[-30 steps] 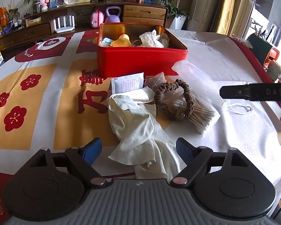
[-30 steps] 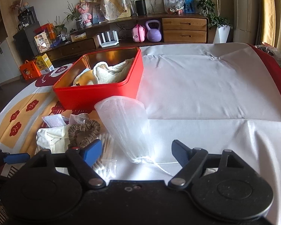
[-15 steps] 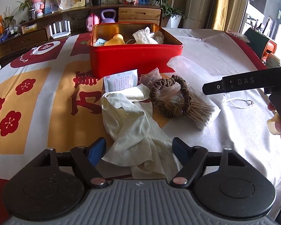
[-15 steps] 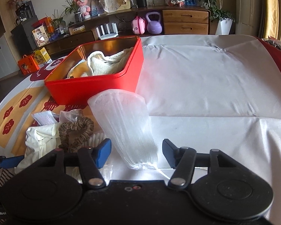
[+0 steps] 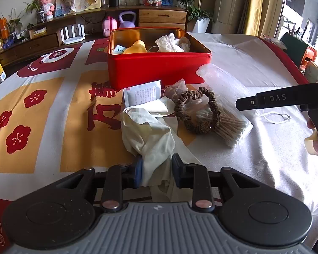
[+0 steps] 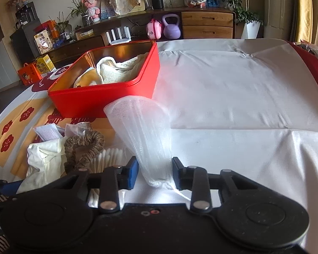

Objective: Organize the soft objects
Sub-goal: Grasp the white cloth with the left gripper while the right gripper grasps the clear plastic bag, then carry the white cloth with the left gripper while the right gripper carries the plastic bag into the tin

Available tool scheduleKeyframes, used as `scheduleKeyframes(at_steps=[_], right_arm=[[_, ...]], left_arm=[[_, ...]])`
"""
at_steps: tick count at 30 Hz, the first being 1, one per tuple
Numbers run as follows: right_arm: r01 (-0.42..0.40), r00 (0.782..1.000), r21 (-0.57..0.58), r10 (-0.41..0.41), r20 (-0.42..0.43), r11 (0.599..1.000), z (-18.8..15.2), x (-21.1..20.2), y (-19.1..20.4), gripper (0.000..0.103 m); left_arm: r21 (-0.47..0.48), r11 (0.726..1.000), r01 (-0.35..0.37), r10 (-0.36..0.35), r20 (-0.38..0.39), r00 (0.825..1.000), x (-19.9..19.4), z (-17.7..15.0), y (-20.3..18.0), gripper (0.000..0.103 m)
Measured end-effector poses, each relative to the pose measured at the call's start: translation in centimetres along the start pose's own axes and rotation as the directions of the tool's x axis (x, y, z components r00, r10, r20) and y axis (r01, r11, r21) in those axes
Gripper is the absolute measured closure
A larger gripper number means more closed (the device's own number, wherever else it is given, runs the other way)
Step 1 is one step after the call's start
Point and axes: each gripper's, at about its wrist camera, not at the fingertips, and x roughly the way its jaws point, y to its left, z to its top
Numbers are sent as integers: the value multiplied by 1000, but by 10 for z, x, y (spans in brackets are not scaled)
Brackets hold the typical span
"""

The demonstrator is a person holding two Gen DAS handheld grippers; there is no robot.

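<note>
**Operator:** Checking both grasps before lifting. What does each claw hold?

**Technician:** The left gripper (image 5: 156, 171) has its jaws drawn narrow around the near end of the cream cloth (image 5: 150, 133); the fabric sits between the pads, but whether it is fully pinched cannot be told. The right gripper (image 6: 152, 173) has its jaws narrow on either side of the tied end of the white mesh bag (image 6: 144, 137), touching it or nearly so.

**Operator:** Where do the items go?

**Technician:** Judging from the task, into the red tin (image 5: 159, 72), which stands open just beyond the pile and already holds soft things.

**Operator:** Any precautions?

**Technician:** Close each claw until the material bunches firmly. Lift the cloth straight up: its far end lies beside the brown scrunchie (image 5: 198, 111) and may lie under it, and that rests on the cotton swab pack (image 5: 233, 127), so a sideways drag would probably pull both along. Raise the mesh bag high enough that its loose mouth clears the tin's rim, since the bag leans close against the tin wall.
</note>
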Motion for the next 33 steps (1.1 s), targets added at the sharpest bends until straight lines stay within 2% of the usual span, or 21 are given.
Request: scheduleKeyframes(at_steps=[4,7,10,22,33], right_arm=[[8,1000,-16,-8,-2,1000,-2,-1,3,80],[10,1000,-30,-10,15,999,-2,-6,5,88],[14,999,-38,-13,32,999,-3,-13,7,91],[-5,997,-28,7,70,1000,-8,-52,11,93],[-41,993,-42,46,112,998,-7,-96,23,93]], left_arm=[[-1,1000,-5,5,0,1000,-1,0,-1,83],[-16,1000,-7,7,3,1000,-3,1,2,89],[-26,1000,-11,11,9,1000,-5,3,5,93],[-57,998,-2,7,82,997,-35,18,12,94],[-83,996,17,-2,181,983,-71,46,23,94]])
